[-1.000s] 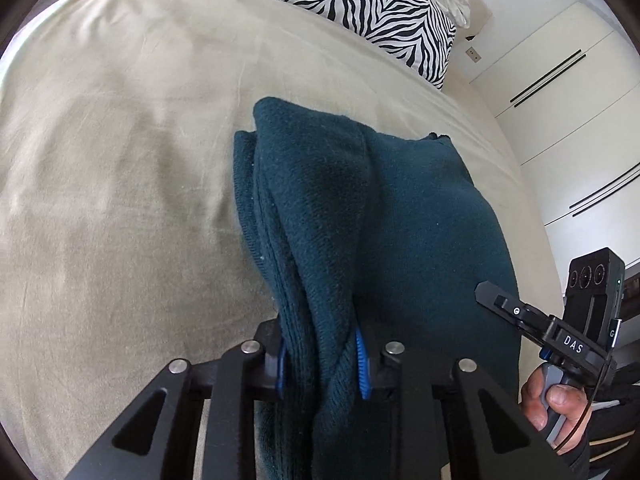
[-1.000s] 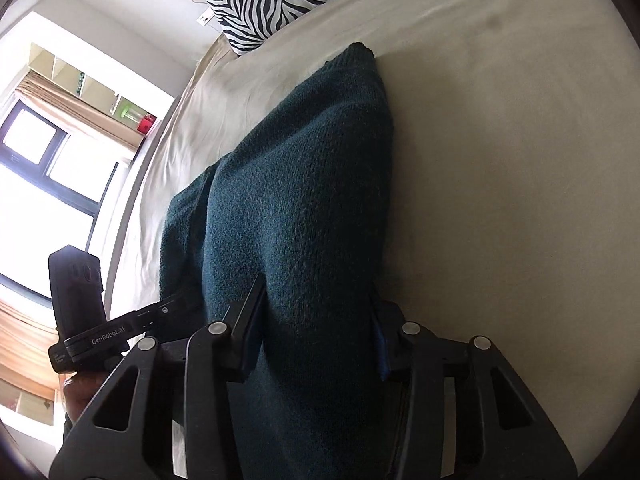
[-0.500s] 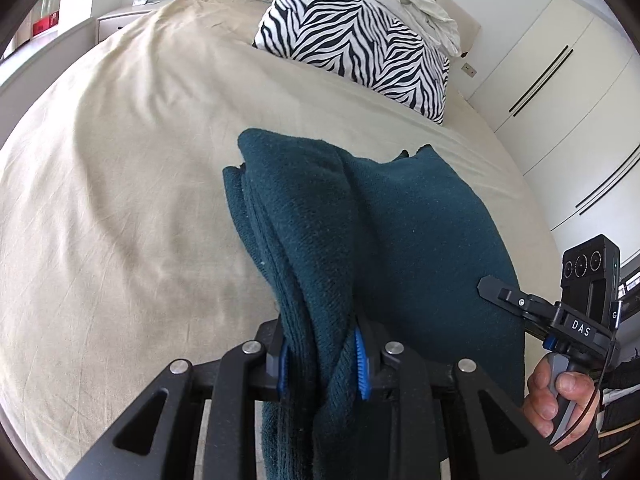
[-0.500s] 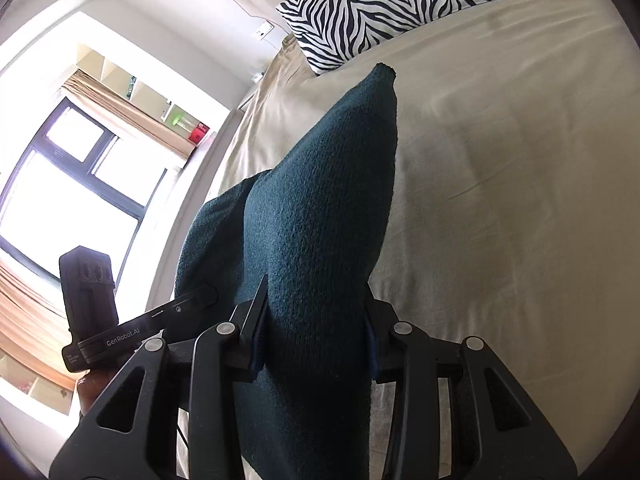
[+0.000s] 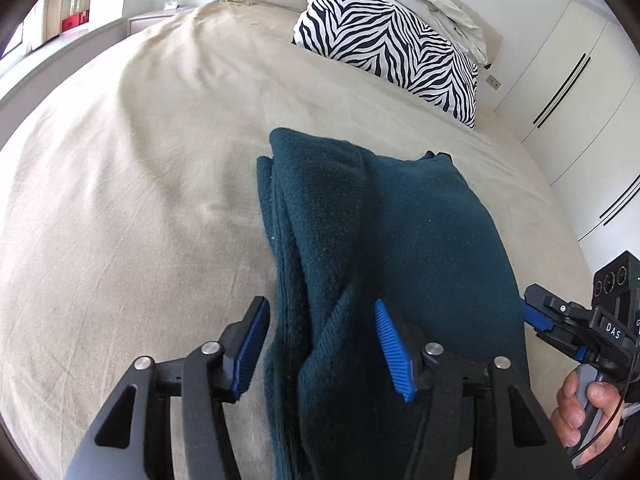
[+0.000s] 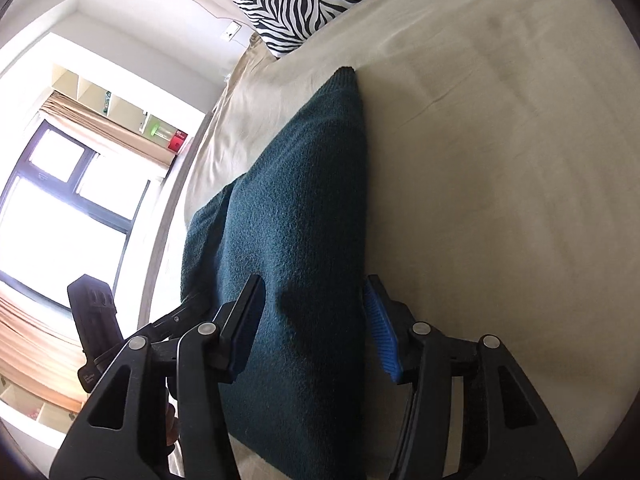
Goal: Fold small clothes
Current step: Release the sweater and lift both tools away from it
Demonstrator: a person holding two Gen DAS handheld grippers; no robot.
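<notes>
Now, largest first. Bed [image 5: 120,208]: beige sheet, filling most of both views, lightly creased. Zebra pillow [image 5: 392,44] at 1 o'clock in the left wrist view, at the head of the bed, well apart from the work.

Sweater [image 5: 400,240]: dark teal knit, folded into a thick oblong, lying on the sheet and running from 6 o'clock up toward 12 in both views. Along its left side, in the left wrist view, the stacked layers show as a ridge; its right side is a smooth broad panel.

Left gripper [image 5: 320,344]: a second ago its blue pads pinched the layered edge tight; now the jaws are opening, pads clearly off the cloth on both sides, with the ridge between them but not pressed. The bundle has sagged out of the pinch and rests on the bed.

Right gripper [image 6: 314,324]: jaws also opening. The left pad lies against the knit, but the right blue pad shows a sliver of sheet between it and the sweater's edge, so I read this as released, though less widely than the other. Before, both pads were sunk into the fabric.

Hand [image 5: 588,412] at 4 o'clock in the left view, wrapped round the right tool's handle.

Reading: the fold has just been set down and let go. The sweater keeps its shape without support, so this fold looks finished; the next step is probably pulling both tools back clear without dragging the top layer.
</notes>
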